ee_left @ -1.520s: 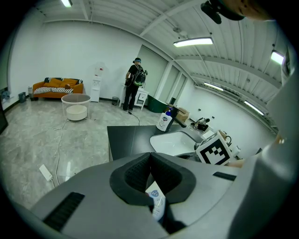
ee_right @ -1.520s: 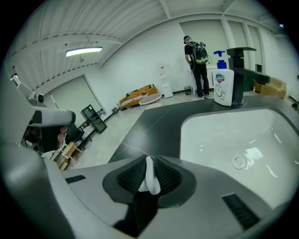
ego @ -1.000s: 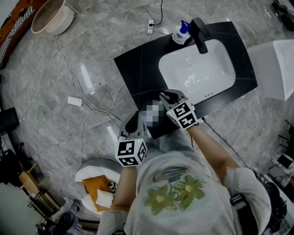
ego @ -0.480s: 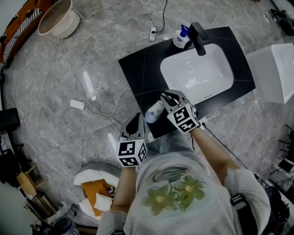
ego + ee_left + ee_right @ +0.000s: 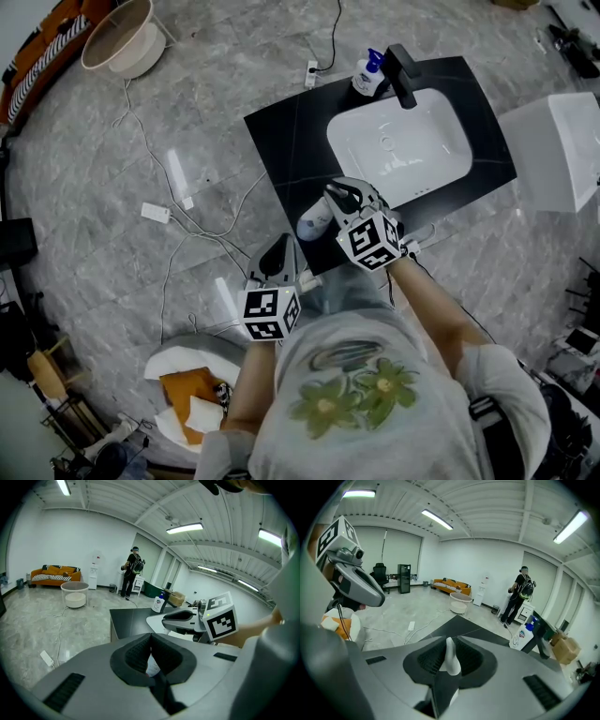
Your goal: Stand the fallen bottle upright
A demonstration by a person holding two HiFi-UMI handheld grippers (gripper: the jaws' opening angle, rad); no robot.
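Note:
On the black counter (image 5: 291, 141), near its front edge, a white bottle (image 5: 315, 222) leans with its base low and to the left. My right gripper (image 5: 337, 199) is shut on its upper end. In the right gripper view the bottle's white neck (image 5: 451, 658) stands clamped between the two dark pads. My left gripper (image 5: 281, 246) hovers off the counter's front left corner, jaw tips together and nothing held. In the left gripper view its pads (image 5: 136, 656) meet at the tip, and the right gripper (image 5: 180, 617) is ahead to the right.
A white sink (image 5: 403, 141) with a black faucet (image 5: 401, 75) fills the counter's right half. A blue-capped soap bottle (image 5: 367, 75) stands at the back. Cables and a power strip (image 5: 155, 213) lie on the floor to the left. A person (image 5: 132, 571) stands far off.
My right gripper has risen and rolled with the bottle in it, lifting the bottle's top end. The left gripper has shifted a little along the counter's front.

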